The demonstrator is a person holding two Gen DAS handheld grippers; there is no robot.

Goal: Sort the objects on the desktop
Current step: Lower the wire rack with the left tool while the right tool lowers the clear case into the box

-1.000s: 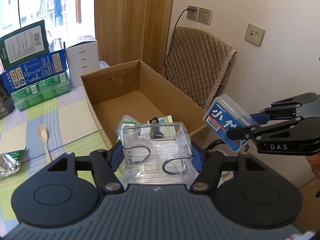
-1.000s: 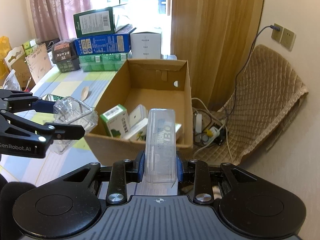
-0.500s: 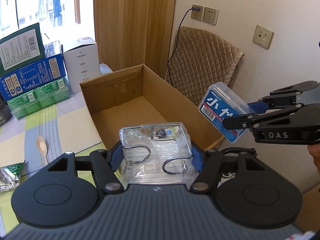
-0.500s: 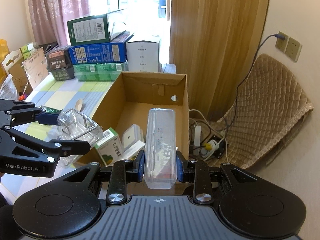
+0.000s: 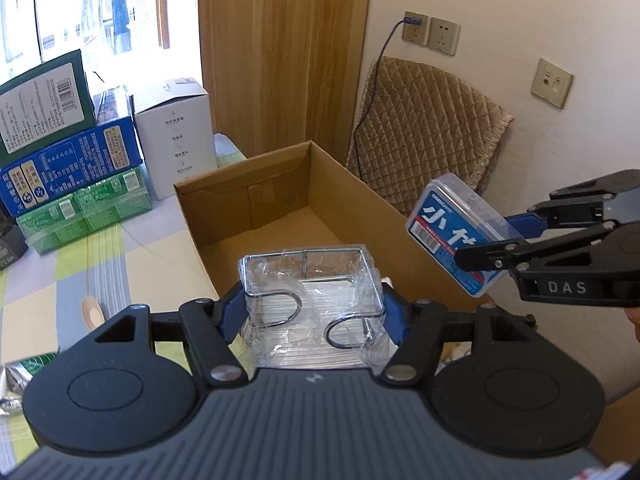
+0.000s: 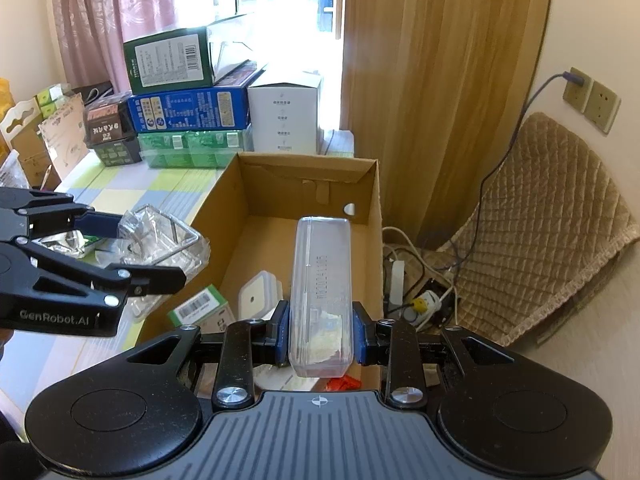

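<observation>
My left gripper [image 5: 313, 314] is shut on a clear plastic-wrapped container with a wire frame [image 5: 308, 280], held above the near left rim of an open cardboard box [image 5: 344, 184]; it also shows in the right wrist view [image 6: 160, 240]. My right gripper [image 6: 320, 334] is shut on a clear lidded plastic box with a blue label [image 6: 320, 280], also seen in the left wrist view [image 5: 456, 236], held above the box's near right side. Inside the box lie a green-and-white carton [image 6: 202, 312] and a small white lidded box [image 6: 256, 298].
Stacked green, blue and white cartons [image 6: 188, 116] stand at the back of the checked table [image 5: 48, 264]. A wooden spoon [image 5: 91, 309] and foil packet [image 5: 24, 372] lie left of the box. A quilted chair [image 6: 540, 216] and cables with a power strip [image 6: 416, 292] are right.
Both grippers have lifted higher with their loads, so the cardboard box looks lower and farther in both views. Both grips are unchanged.
</observation>
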